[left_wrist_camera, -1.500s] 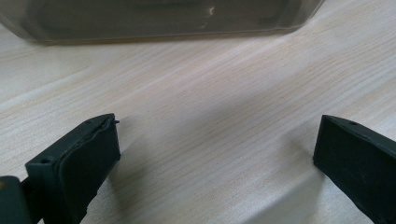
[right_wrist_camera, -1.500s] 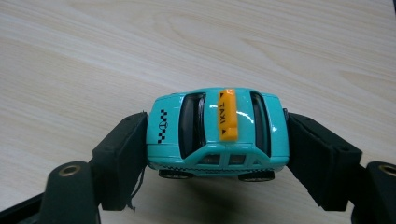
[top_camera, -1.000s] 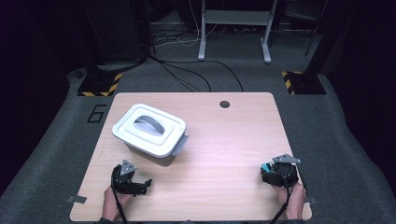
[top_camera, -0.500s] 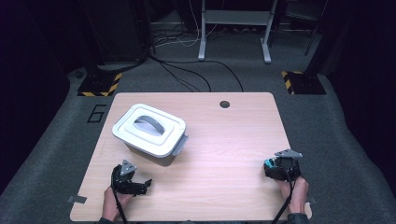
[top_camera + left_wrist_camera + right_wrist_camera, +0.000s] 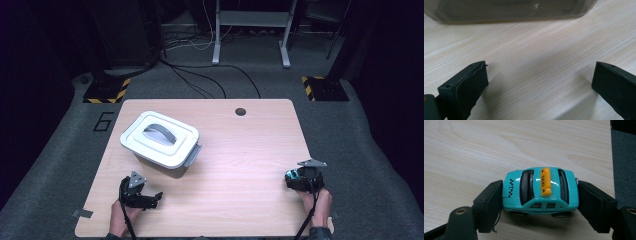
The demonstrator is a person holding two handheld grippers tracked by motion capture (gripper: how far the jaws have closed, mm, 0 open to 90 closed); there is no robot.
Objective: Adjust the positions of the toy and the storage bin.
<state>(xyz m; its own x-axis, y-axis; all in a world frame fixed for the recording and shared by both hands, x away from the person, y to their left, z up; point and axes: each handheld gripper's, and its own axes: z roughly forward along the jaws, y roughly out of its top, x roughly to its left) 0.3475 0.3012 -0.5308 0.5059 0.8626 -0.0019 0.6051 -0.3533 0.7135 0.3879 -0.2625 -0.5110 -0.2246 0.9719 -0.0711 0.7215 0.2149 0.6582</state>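
The wooden table (image 5: pixel 240 150) is filling the middle of the high view. A grey lidded plastic box (image 5: pixel 160 138) is sitting left of centre on it. In the lower left of the frame the left gripper (image 5: pixel 159 195) is resting with its jaws standing wide apart and nothing between them. In the lower right the right gripper (image 5: pixel 540 202) is clamping a turquoise toy taxi (image 5: pixel 540 188) end to end, its wheels touching the tabletop near the right edge.

Teal toy taxi (image 5: pixel 540 191) (orange roof sign), black checkers.
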